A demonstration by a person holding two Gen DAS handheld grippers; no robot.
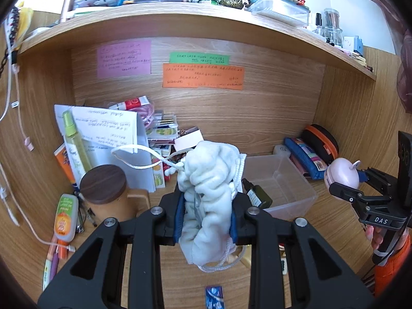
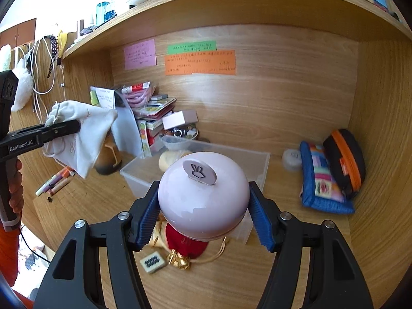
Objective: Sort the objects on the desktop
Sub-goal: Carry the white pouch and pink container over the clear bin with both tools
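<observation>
My left gripper [image 1: 207, 206] is shut on a white drawstring cloth pouch [image 1: 208, 175], which bunches up between the blue pads with its cords hanging loose. In the right wrist view the same pouch [image 2: 87, 128] hangs from the left gripper [image 2: 69, 127] at the left, above the desk. A round, glossy pink case [image 2: 203, 200] with a rabbit tab on top sits in my right gripper [image 2: 203, 193], the pads pressing on both its sides. The left wrist view shows this pink case [image 1: 341, 173] in the right gripper [image 1: 352, 180] at the far right. Both hang near a clear plastic bin [image 2: 144, 177].
The bin [image 1: 296, 200] holds a dark green bottle [image 1: 257, 195]. A wood-lidded mug [image 1: 103, 182], papers and a spray bottle [image 1: 74, 139] crowd the back left. A blue pouch [image 2: 322, 177] and a black-orange case [image 2: 345, 159] lie at the right. A mahjong tile [image 2: 152, 262] lies below.
</observation>
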